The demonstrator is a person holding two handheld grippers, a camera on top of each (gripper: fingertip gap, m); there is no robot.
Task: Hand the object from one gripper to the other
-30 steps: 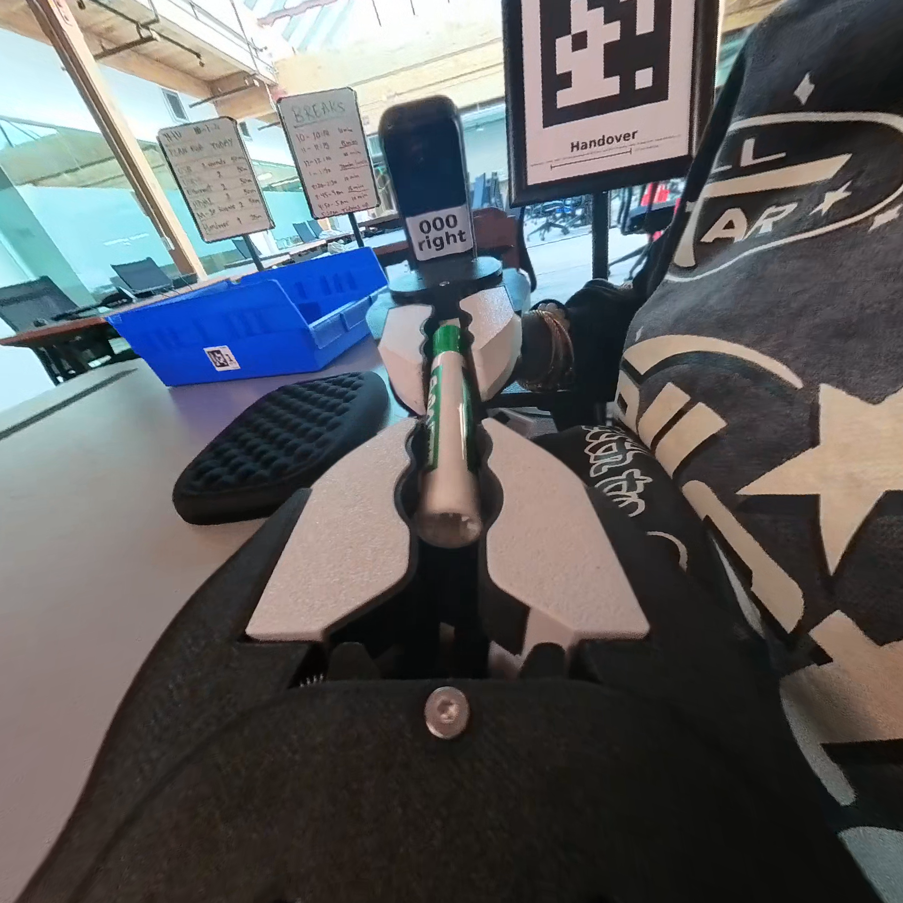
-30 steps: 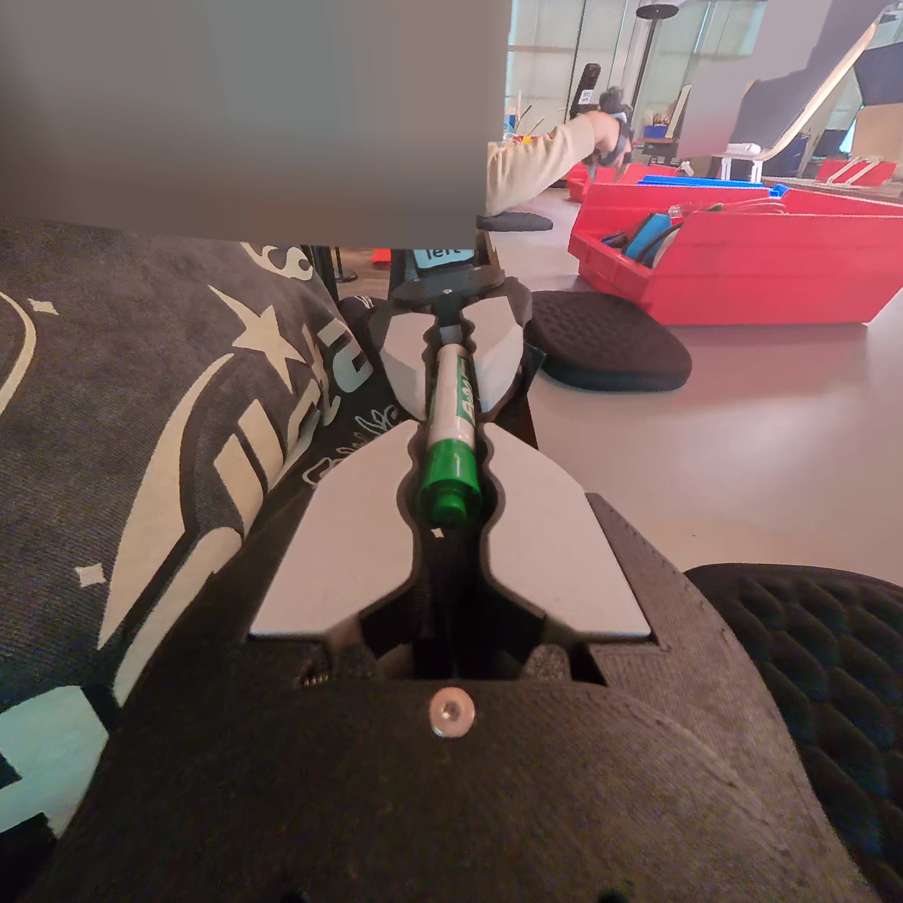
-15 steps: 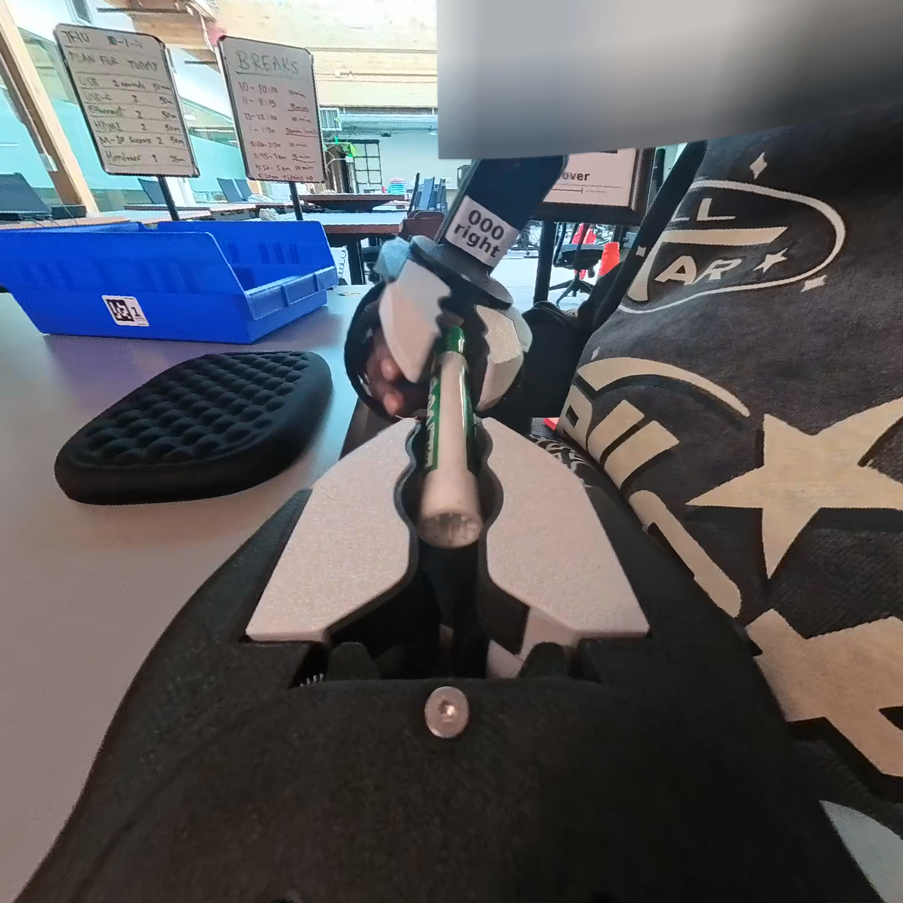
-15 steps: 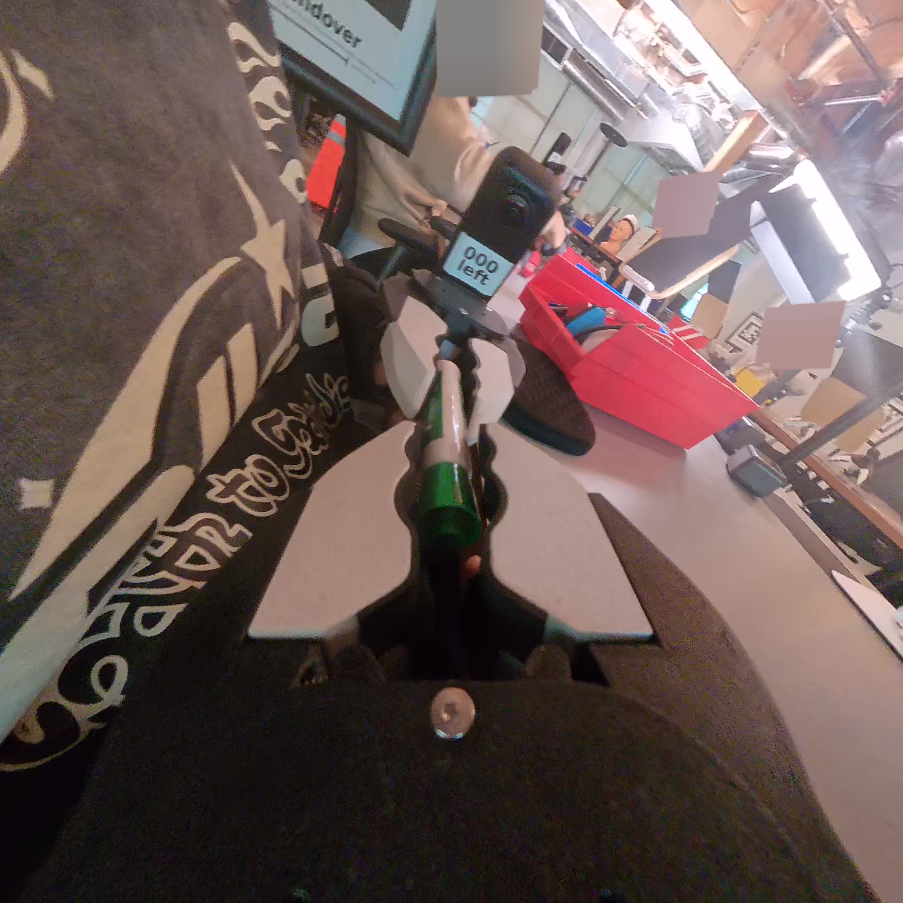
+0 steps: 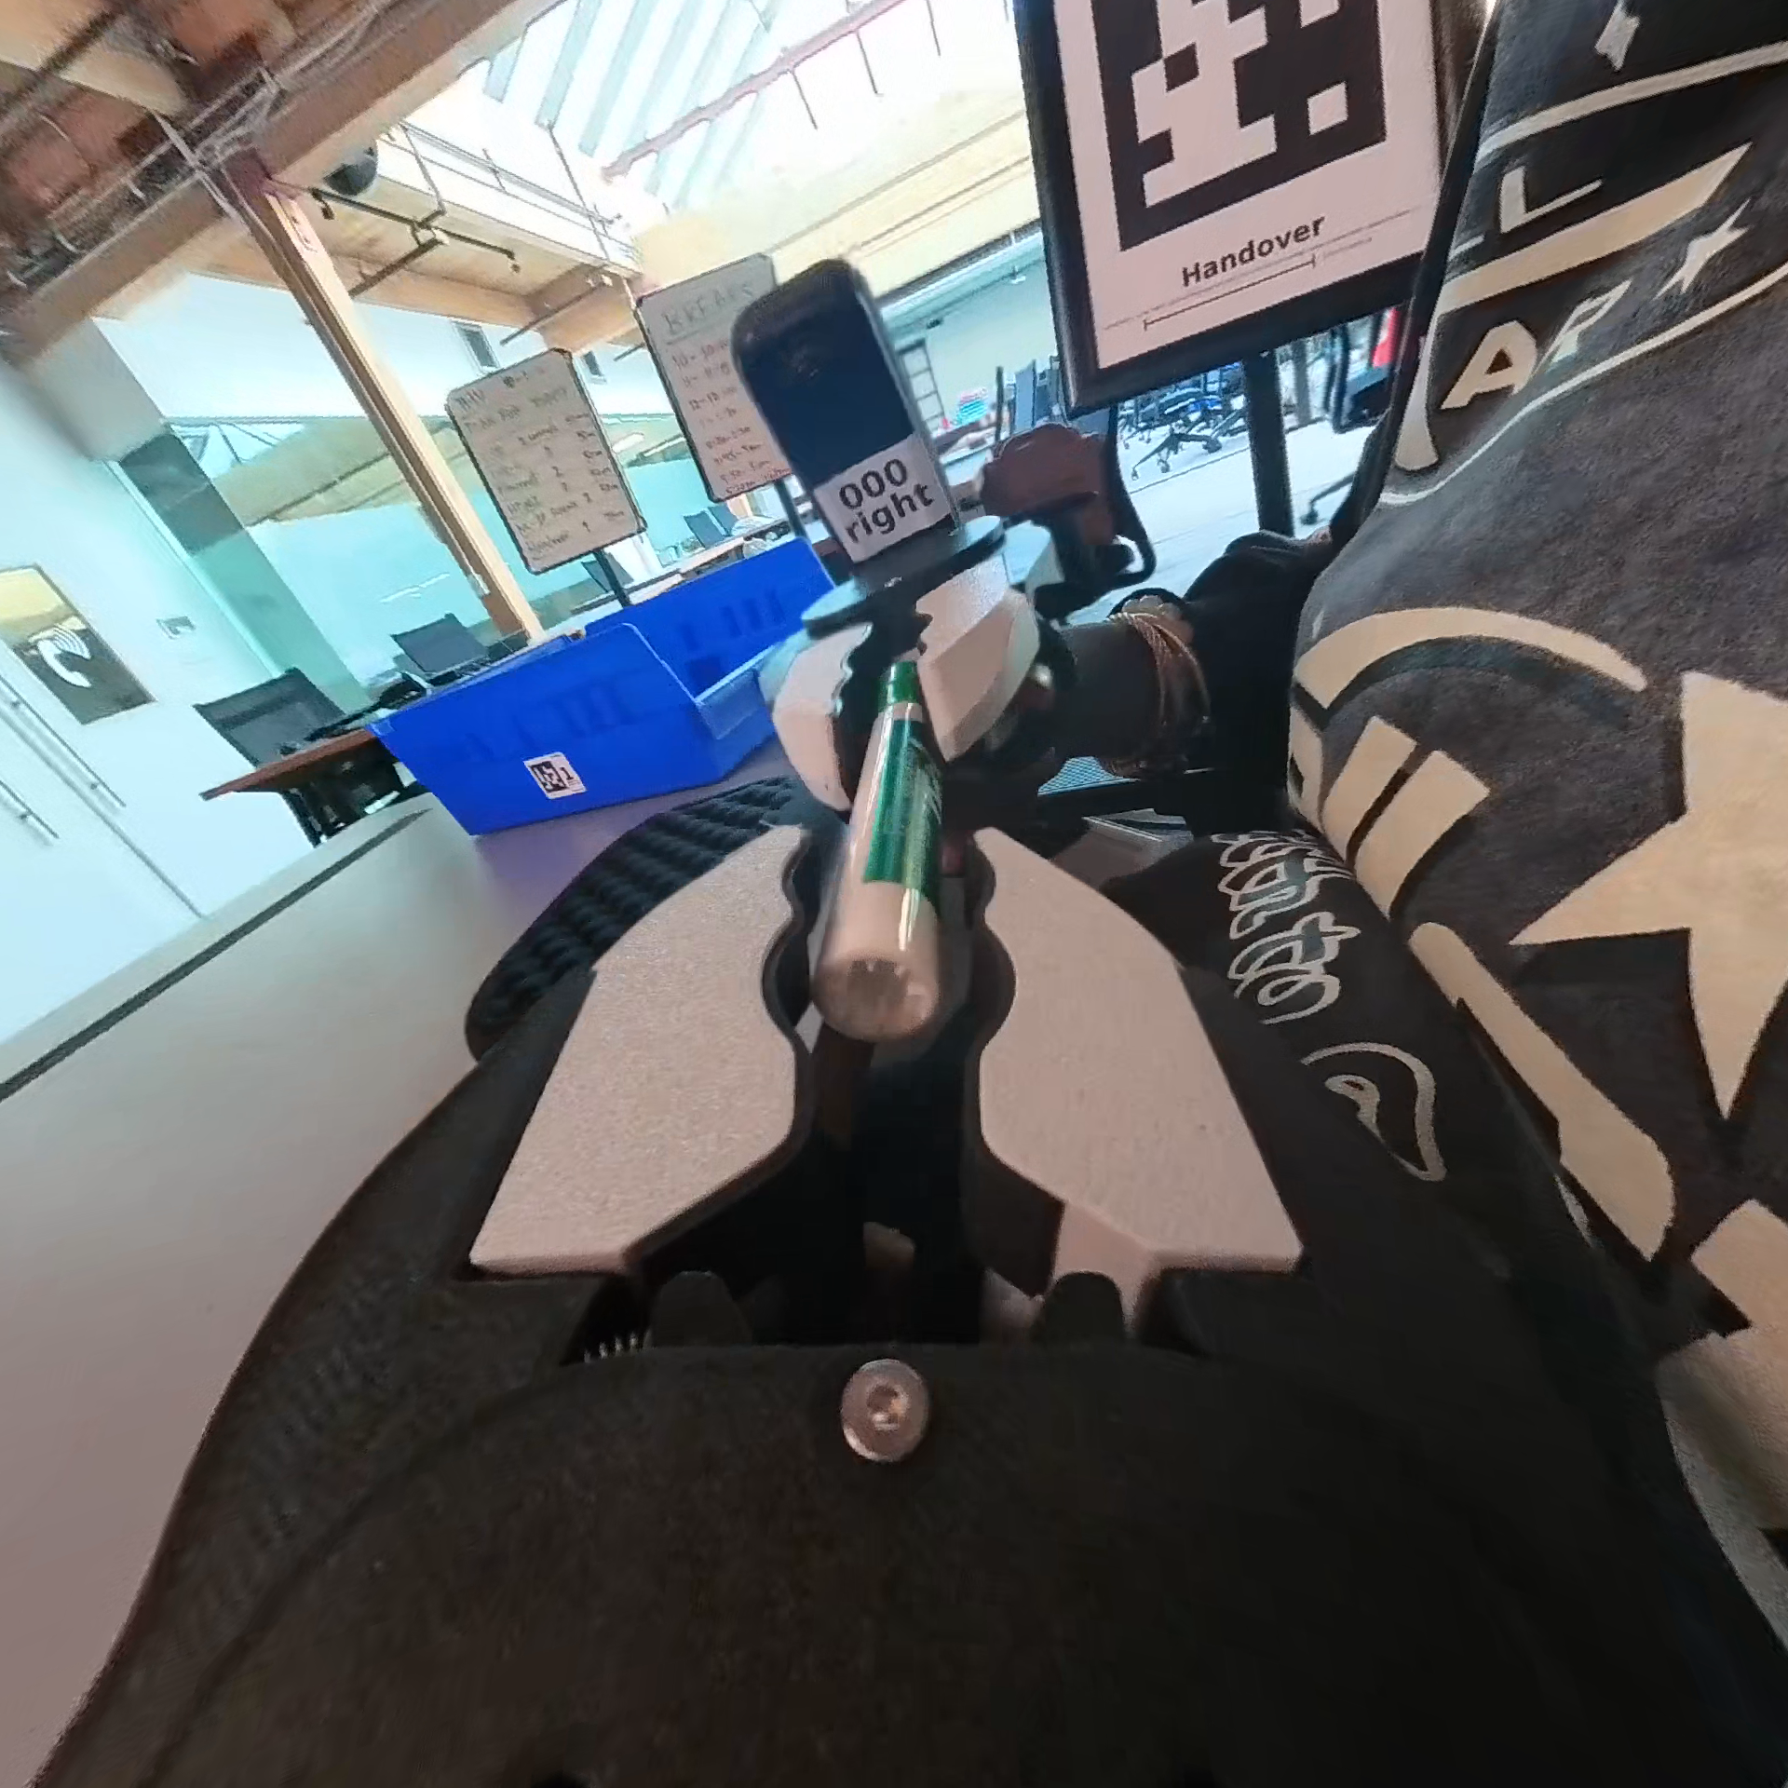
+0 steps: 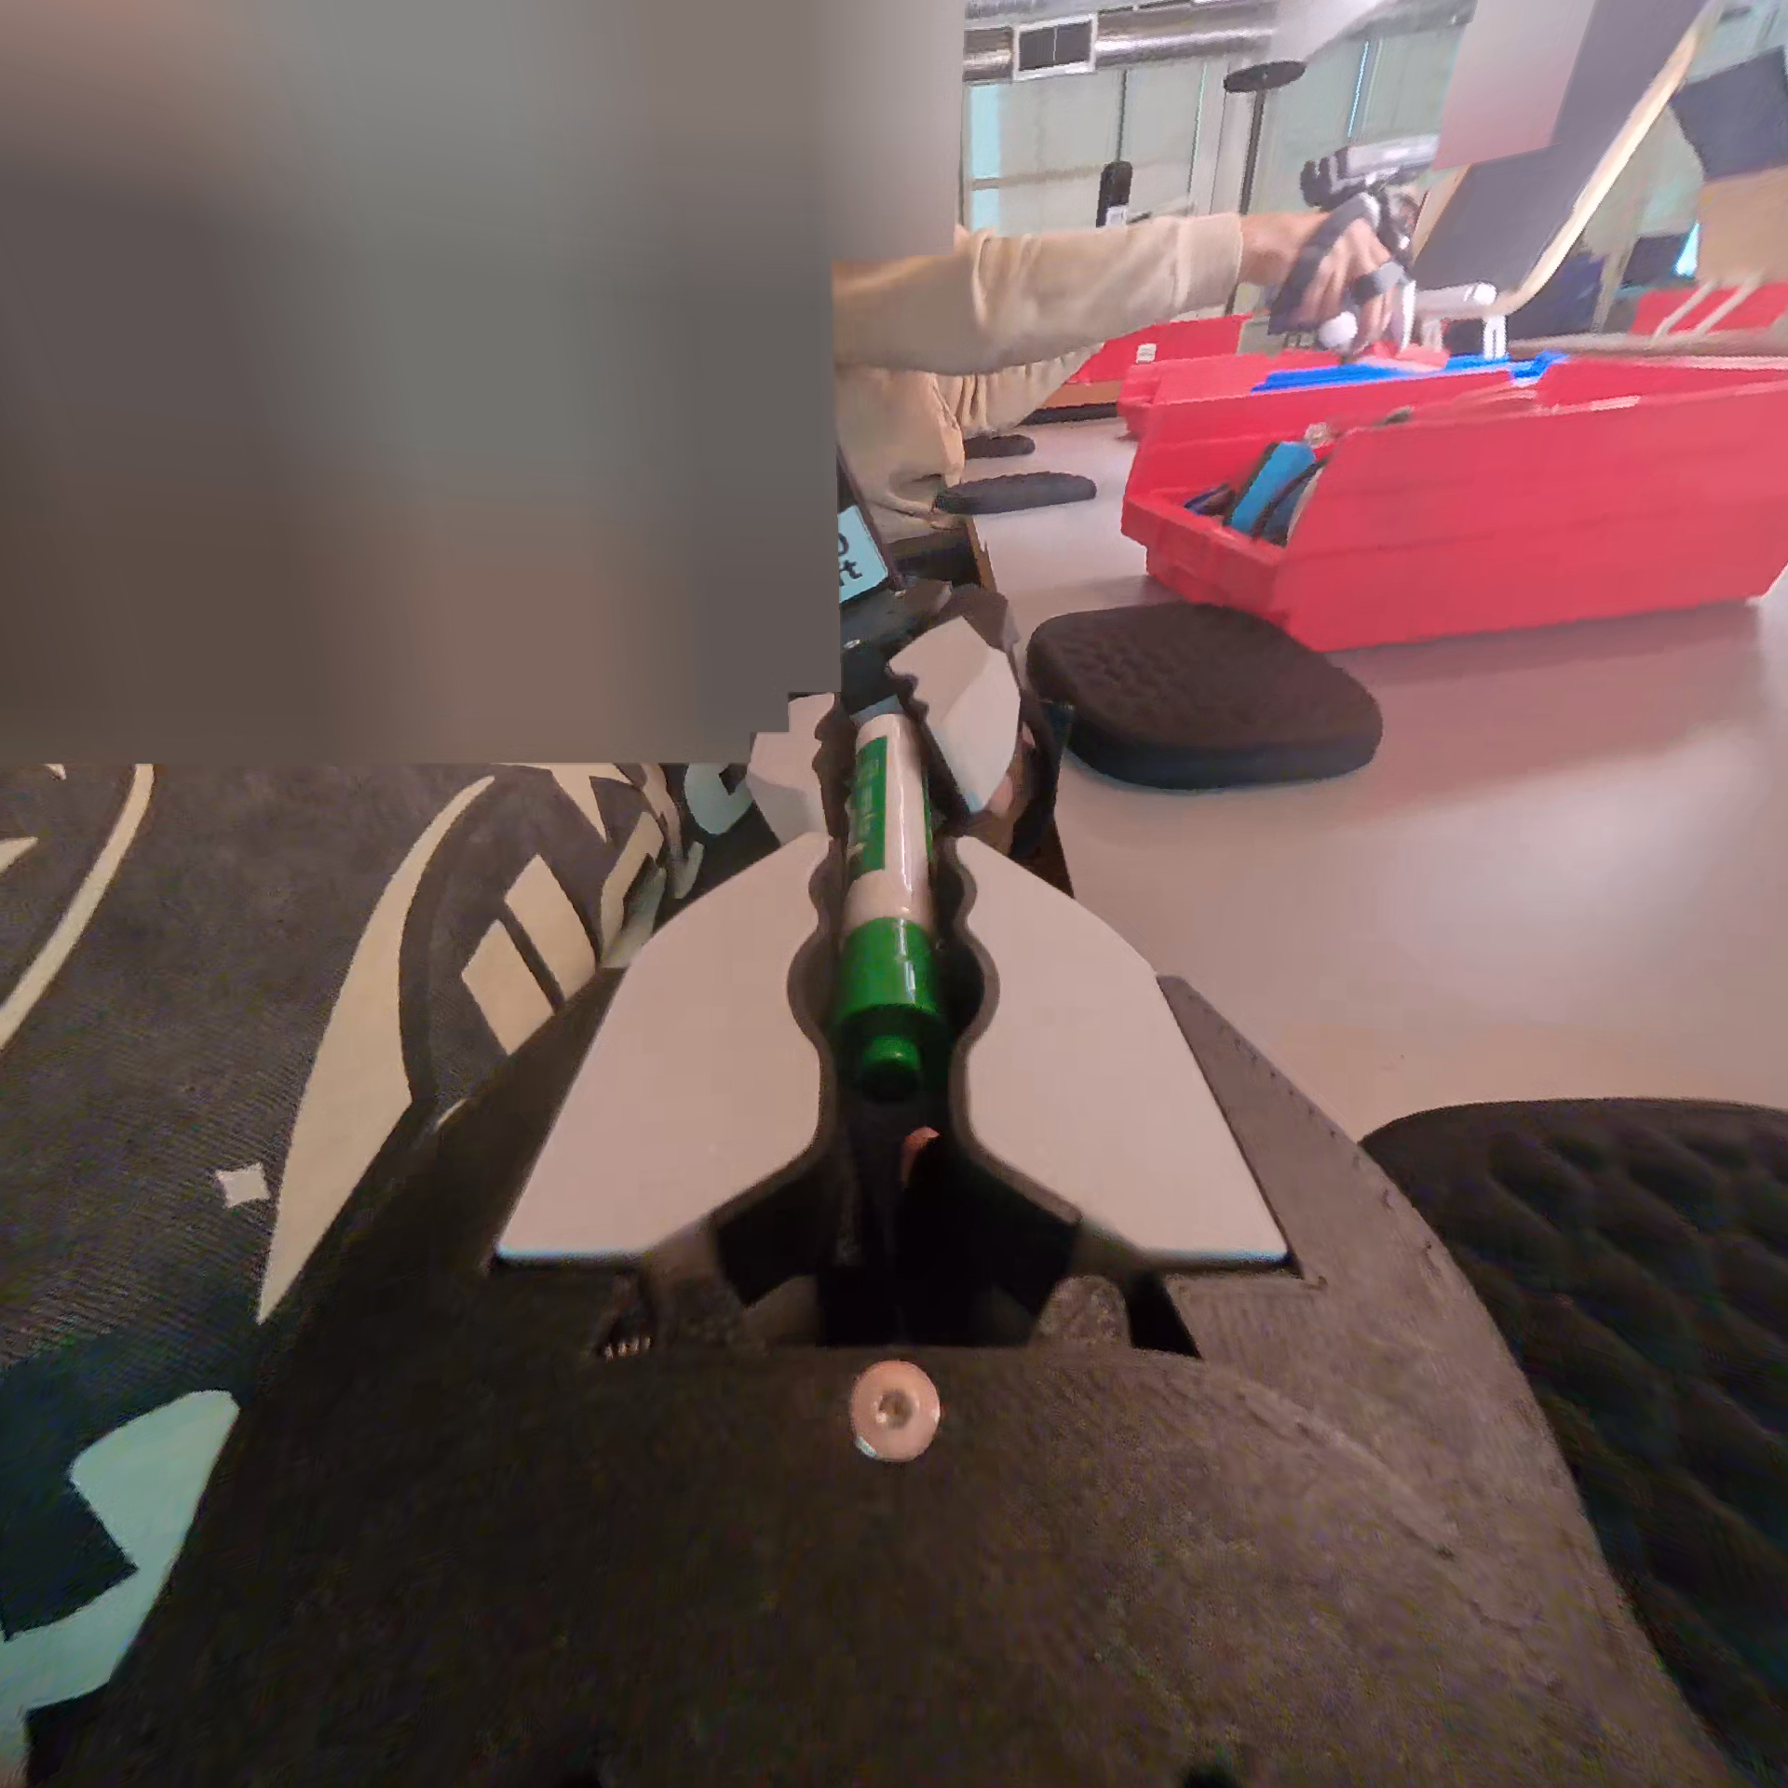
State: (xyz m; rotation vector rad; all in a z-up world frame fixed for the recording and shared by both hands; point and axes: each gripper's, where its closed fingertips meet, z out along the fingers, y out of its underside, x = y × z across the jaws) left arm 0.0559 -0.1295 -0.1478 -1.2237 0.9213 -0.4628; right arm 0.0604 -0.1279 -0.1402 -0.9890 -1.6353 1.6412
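A white marker with a green cap and green label (image 5: 890, 871) spans between the two grippers, which face each other above the table edge. My left gripper (image 5: 885, 851) stands open: a dark gap shows on each side of the marker's white end, which lies tilted between the fingers. My right gripper (image 5: 890, 764) grips the far, capped end. In the right wrist view the right gripper (image 6: 885, 856) is shut on the green cap of the marker (image 6: 885, 871). The left gripper (image 6: 876, 764) shows beyond, its fingers apart and partly hidden by a blur patch.
A grey table (image 5: 193, 1113) holds a blue bin (image 5: 619, 735), a black dimpled pad (image 5: 629, 890), red bins (image 6: 1500, 542) and two more black pads (image 6: 1200, 706), (image 6: 1596, 1306). A dark printed shirt (image 5: 1548, 774) is close beside the grippers. Another person's sleeve (image 6: 1016, 310) reaches over the far bins.
The left gripper's fingers have spread apart from the marker, which now tilts in the gap. The right gripper stays shut on the capped end. Both grippers have swung back after tilting.
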